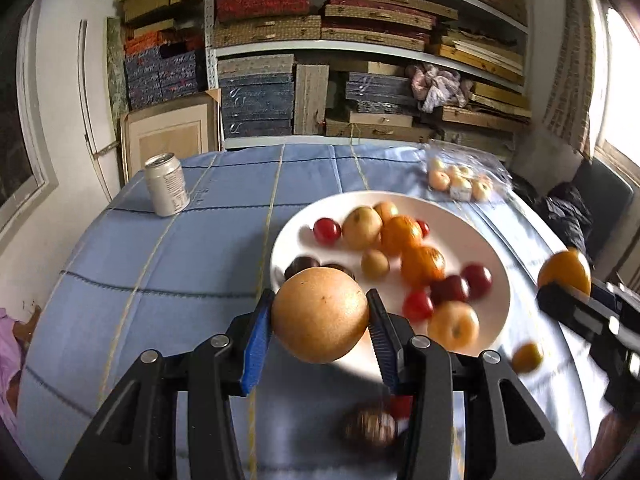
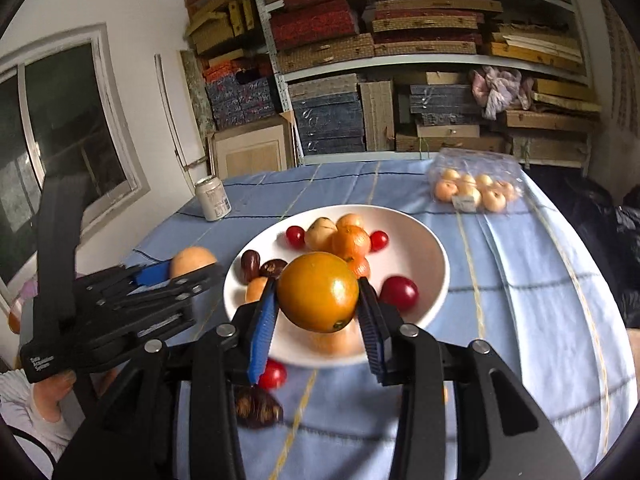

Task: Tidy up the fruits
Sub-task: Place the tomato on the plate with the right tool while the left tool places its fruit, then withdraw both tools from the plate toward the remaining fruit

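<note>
My left gripper (image 1: pixel 320 296) is shut on a large tan round fruit (image 1: pixel 320 320), held above the near rim of a white plate (image 1: pixel 490 252). The plate carries oranges (image 1: pixel 422 264), red round fruits (image 1: pixel 327 230), pale fruits and dark ones. At the right edge, my right gripper (image 1: pixel 568 292) holds an orange fruit (image 1: pixel 566 268). In the right wrist view the right gripper (image 2: pixel 318 283) is shut on that orange fruit (image 2: pixel 318 298) over the plate (image 2: pixel 424 256). The left gripper (image 2: pixel 188 271) with the tan fruit (image 2: pixel 194 258) hangs left of the plate.
A soda can (image 1: pixel 166 190) stands at the far left of the blue cloth. A clear bag of small pale fruits (image 2: pixel 472 190) lies far right. Loose near the plate lie a red fruit (image 2: pixel 274 374), a dark fruit (image 2: pixel 258 408) and a small orange one (image 1: pixel 527 357). Shelves of boxes stand behind.
</note>
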Motion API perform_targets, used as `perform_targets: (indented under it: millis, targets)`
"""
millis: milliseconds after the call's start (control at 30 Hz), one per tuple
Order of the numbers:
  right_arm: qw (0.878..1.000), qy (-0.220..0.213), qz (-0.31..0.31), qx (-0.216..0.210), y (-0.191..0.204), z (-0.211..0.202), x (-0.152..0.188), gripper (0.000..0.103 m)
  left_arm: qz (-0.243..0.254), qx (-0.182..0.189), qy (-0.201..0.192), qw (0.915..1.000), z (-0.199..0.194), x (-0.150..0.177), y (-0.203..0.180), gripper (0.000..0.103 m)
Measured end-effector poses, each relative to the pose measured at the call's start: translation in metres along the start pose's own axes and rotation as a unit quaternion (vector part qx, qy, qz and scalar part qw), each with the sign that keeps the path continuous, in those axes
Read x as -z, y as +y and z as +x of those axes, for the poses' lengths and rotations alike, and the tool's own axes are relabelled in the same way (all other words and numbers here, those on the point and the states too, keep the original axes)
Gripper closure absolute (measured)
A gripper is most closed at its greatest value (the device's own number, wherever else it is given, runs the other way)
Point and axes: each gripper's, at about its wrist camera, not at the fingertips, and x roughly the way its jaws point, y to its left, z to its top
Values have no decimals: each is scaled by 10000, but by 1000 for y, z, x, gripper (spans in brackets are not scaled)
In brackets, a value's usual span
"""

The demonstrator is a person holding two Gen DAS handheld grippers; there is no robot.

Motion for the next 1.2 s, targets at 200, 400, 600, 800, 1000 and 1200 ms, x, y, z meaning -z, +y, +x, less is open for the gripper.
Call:
perform_targets:
  millis: [200,400,600,800,1000,1200]
  targets:
    - [9989,356,-305,33,10,56,-5,65,3,-89,229,9997,46,-12,-5,57]
    - [9985,456,-285,141,1,79,4,46,15,-148,272,9995,64,-6,2,45]
    - [9991,-236,-283,199,-4,33,-4,39,137,-274,-112,9995,35,-8,1,27]
    - [9873,-1530,-160,395,-16,-47,10,15,31,-370,-351,9987,-13,16,13,14]
    - [9883,-1309,138,772,-42,-77,54,13,-24,-353,-101,9993,-32,56,18,14]
    - [9912,-879,689,713,-65,-71,72,13,390,-546,-68,9977,-34,82,-1,14]
